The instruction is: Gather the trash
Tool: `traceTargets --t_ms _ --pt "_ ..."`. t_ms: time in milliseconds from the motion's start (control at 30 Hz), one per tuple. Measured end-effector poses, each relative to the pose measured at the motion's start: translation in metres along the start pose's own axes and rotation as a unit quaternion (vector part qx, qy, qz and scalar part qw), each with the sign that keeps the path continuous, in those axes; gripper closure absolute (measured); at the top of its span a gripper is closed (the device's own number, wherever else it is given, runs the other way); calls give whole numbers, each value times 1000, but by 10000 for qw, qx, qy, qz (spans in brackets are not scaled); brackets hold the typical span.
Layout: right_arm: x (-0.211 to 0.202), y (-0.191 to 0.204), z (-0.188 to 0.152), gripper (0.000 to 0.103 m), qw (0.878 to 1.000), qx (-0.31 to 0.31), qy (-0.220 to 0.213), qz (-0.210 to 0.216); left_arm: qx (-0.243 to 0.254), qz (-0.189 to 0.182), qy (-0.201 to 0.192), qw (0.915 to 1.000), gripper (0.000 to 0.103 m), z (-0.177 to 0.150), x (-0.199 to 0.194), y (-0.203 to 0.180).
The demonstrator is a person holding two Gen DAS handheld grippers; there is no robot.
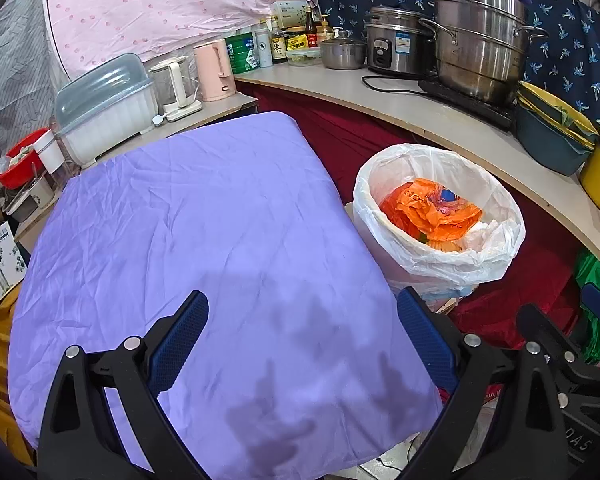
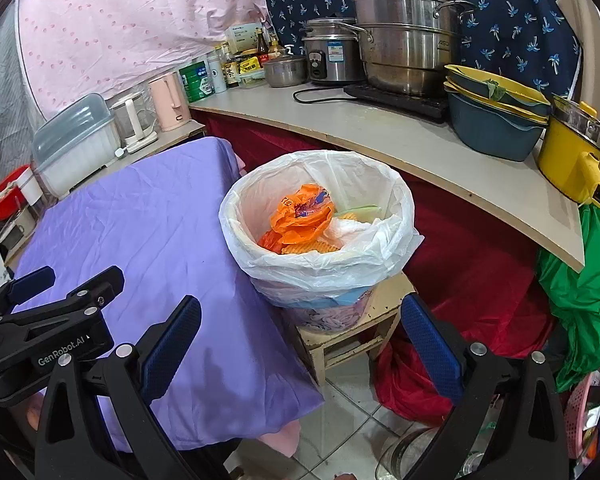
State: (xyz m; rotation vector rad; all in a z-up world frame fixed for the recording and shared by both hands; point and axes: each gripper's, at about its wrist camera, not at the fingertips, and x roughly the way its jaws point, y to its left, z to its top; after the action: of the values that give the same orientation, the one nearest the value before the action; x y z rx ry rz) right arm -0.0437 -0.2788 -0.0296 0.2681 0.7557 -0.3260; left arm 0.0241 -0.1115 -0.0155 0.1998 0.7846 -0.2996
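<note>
A bin lined with a white plastic bag [image 1: 496, 256] [image 2: 396, 248] stands on a small wooden stool [image 2: 384, 304] to the right of a table under a purple cloth [image 1: 204, 240] [image 2: 148, 240]. Inside the bin lie an orange plastic bag [image 1: 428, 212] [image 2: 300, 216], white paper and yellow scraps. My left gripper [image 1: 302, 320] hovers open over the near part of the purple cloth, holding nothing. My right gripper [image 2: 300, 324] is open too, low in front of the bin and stool, its fingers bare. The left gripper also shows at the left edge of the right wrist view.
A curved counter [image 1: 420, 116] [image 2: 380, 136] behind the bin carries steel pots [image 2: 404, 36], a rice cooker, stacked bowls [image 2: 496, 116] and a yellow pot [image 2: 572, 156]. Kettles and a dish box [image 1: 104, 108] sit at the left. Red and green cloth hang right of the stool over tiled floor.
</note>
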Motion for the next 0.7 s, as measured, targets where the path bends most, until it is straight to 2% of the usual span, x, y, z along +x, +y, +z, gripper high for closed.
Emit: traceTargets --t_ms 700 --pt "1 2 -4 7 10000 -13 29 4 22 -23 95 10000 12 -6 2 -1"
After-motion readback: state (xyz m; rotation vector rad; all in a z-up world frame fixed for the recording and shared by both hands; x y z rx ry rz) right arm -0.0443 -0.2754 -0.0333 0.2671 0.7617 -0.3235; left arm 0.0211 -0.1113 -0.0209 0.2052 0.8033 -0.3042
